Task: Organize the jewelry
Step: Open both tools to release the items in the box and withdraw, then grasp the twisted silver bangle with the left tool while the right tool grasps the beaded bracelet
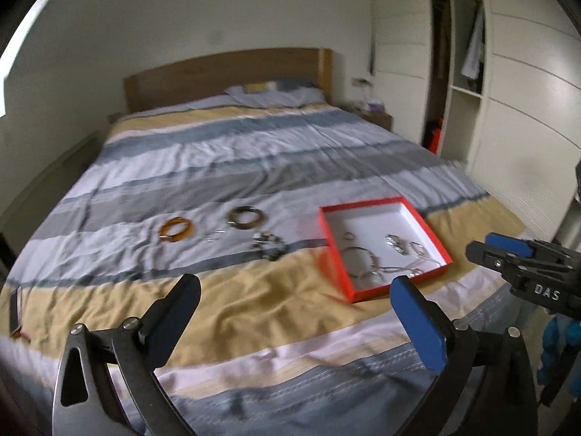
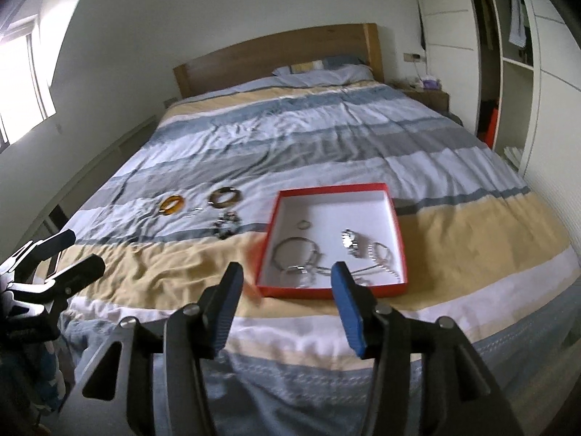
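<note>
A shallow red box [image 1: 425, 219] [image 2: 394, 214] with a white floor lies on the striped bed and holds several silver pieces: a small ring [image 2: 303, 223], a bangle [image 2: 296, 250], a watch [image 2: 349, 241] and chains. Left of it on the cover lie an orange bangle [image 1: 177, 230] [image 2: 171, 205], a brown bangle [image 1: 246, 217] [image 2: 224, 197], a thin silver piece [image 1: 214, 236] and a dark beaded bracelet [image 1: 268, 244] [image 2: 227, 228]. My left gripper [image 1: 296, 290] is open and empty above the bed's near edge. My right gripper [image 2: 287, 279] is open and empty, just short of the box.
The bed [image 1: 254, 160] has a wooden headboard [image 1: 225, 76] and pillows at the far end. A white wardrobe with open shelves [image 1: 468, 91] stands to the right, with a nightstand [image 2: 428, 92] by the bed. A window [image 2: 21, 91] is on the left wall.
</note>
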Available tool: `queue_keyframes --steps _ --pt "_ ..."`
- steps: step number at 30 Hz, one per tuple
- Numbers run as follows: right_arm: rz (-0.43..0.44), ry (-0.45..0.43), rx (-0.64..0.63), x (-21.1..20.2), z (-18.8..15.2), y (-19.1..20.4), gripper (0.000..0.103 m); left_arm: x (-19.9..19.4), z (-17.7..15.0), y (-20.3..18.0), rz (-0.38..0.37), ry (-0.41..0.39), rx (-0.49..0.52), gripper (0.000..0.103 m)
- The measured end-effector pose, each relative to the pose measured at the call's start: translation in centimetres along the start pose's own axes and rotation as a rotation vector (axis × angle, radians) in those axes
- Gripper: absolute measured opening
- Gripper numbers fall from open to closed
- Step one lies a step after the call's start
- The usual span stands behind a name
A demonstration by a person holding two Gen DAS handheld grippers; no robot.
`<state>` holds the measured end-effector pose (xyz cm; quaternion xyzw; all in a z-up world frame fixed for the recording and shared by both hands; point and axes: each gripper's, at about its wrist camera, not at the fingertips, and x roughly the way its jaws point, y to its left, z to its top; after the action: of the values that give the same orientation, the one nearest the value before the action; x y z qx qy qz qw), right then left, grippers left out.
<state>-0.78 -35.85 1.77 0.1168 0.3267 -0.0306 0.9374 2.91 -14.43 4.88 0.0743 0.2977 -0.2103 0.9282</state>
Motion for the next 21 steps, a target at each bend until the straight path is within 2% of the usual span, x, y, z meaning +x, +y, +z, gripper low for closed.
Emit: queue_keyframes --steps 6,12,18,21 --pt "0.045 -0.035 -0.049 -2.2 -0.2 3.7 0.057 -3.9 -2.2 3.0 0.035 -0.074 -0.038 0.102" --pt "0.089 -0.048 -0.071 -1.6 0.2 5.8 0.06 -4.2 -4.2 6.4 0.005 -0.001 -0.084 0.102" --pt "0.126 0.017 -0.113 2.6 0.6 7.5 0.061 -1.8 -4.8 8.7 0.119 0.037 -0.109 0.102" --pt "0.146 0.073 -0.136 6.0 0.7 8.4 0.061 1.5 -5.0 10.4 0.134 0.085 -0.133 0.102"
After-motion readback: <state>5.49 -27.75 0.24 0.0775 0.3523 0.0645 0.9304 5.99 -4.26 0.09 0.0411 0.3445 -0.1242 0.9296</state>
